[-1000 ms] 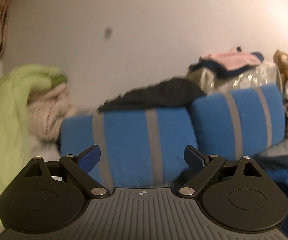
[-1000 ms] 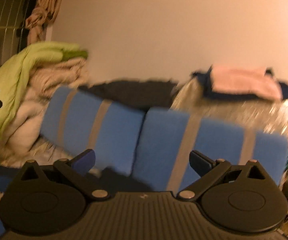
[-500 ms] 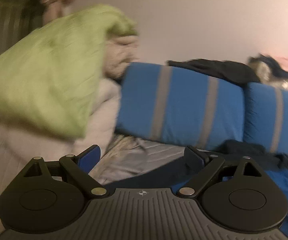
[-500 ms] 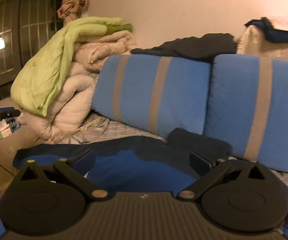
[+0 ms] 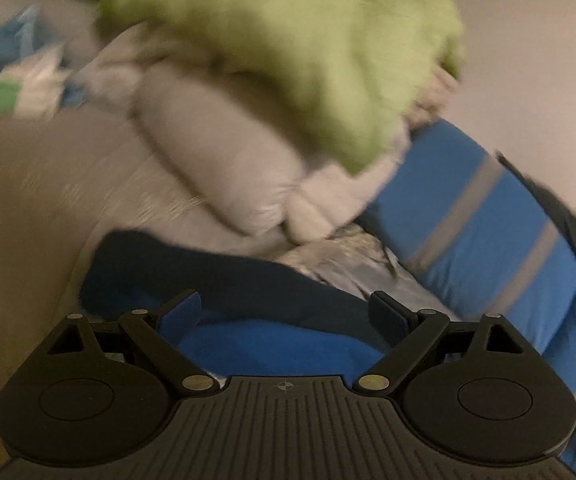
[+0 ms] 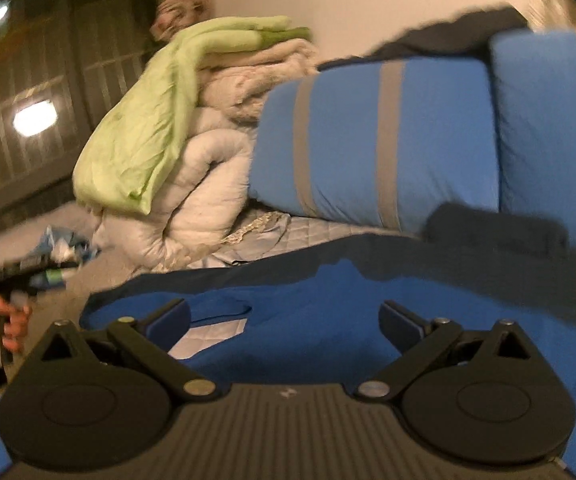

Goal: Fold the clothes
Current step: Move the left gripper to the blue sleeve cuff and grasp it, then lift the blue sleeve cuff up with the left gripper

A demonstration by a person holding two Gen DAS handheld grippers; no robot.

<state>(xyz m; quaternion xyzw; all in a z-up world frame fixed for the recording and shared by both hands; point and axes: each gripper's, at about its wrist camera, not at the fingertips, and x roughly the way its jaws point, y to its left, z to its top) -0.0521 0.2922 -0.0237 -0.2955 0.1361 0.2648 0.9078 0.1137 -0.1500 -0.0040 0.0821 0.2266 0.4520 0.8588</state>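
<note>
Since the pictures of a second before, both views had tipped down from the wall and cushions to the bed, so that the blue garment came in under the claws.

The left claw (image 5: pixel 285 318) was spread wide and held nothing; its fingers hung just above the garment (image 5: pixel 271 344), over the place where the bright blue cloth met a dark navy part. The right claw (image 6: pixel 283 320) was also spread and empty, low over the same garment (image 6: pixel 328 292); between its fingers showed an opening in the cloth with the quilted bed cover (image 6: pixel 211 336) visible through it. In the right view the person's left hand (image 6: pixel 1 322) gripped the handle of the left tool at the far left edge.

The garment lay spread out on the bed (image 6: pixel 288 228), not in a neat stack; it looked wrinkled, with the navy part toward the cushions (image 6: pixel 372 136). Behind it stood a pile of pale quilts (image 6: pixel 207 184) with a green blanket (image 6: pixel 139 132) on top. The left view was much blurred.

As a judgement: no clean fold line was visible, so the garment was not folded at this moment. Both claws seemed about to take an edge, but neither touched the cloth surely. Folding and flattening remained.
</note>
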